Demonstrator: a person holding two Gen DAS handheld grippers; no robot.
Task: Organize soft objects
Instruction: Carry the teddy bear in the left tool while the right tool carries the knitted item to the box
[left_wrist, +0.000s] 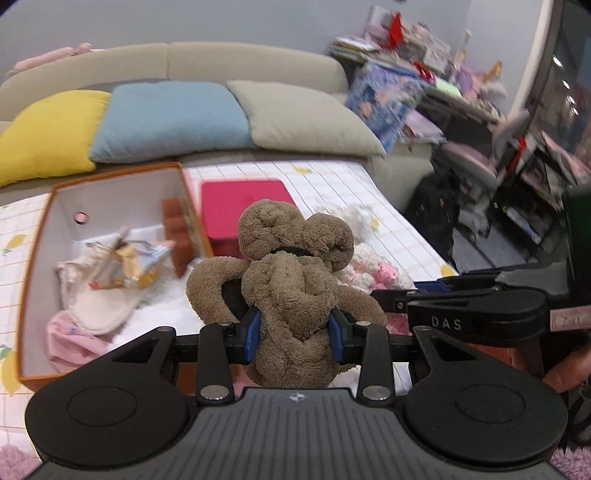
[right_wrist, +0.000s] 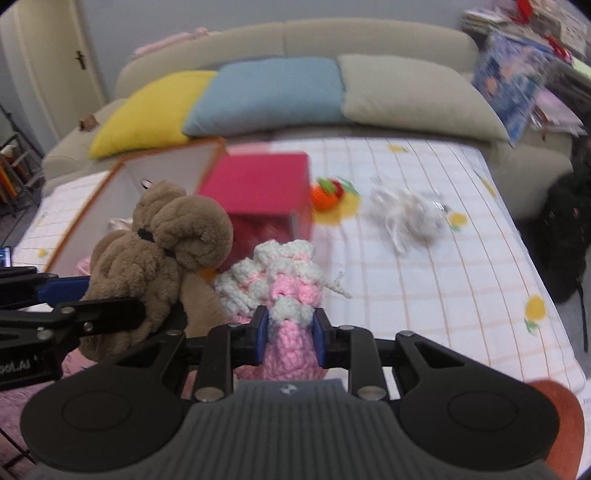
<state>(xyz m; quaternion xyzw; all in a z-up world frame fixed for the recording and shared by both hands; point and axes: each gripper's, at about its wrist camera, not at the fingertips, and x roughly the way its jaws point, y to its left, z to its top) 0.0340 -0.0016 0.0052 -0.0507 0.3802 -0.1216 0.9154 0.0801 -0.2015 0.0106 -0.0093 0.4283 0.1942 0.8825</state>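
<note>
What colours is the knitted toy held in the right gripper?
Pink and white, in crocheted patches. The knitted toy shows best in the right wrist view, clamped in the right gripper.

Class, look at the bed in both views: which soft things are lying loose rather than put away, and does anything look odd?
Two soft things lie loose on the checked bed cover: an orange toy beside the pink box, and a white fluffy item further right. Neither is in the open orange-edged box. Nothing looks spilled or damaged.

A home living room: a beige sofa (right_wrist: 369, 48) with cushions (right_wrist: 266, 96), cluttered shelves (left_wrist: 406, 55).
</note>
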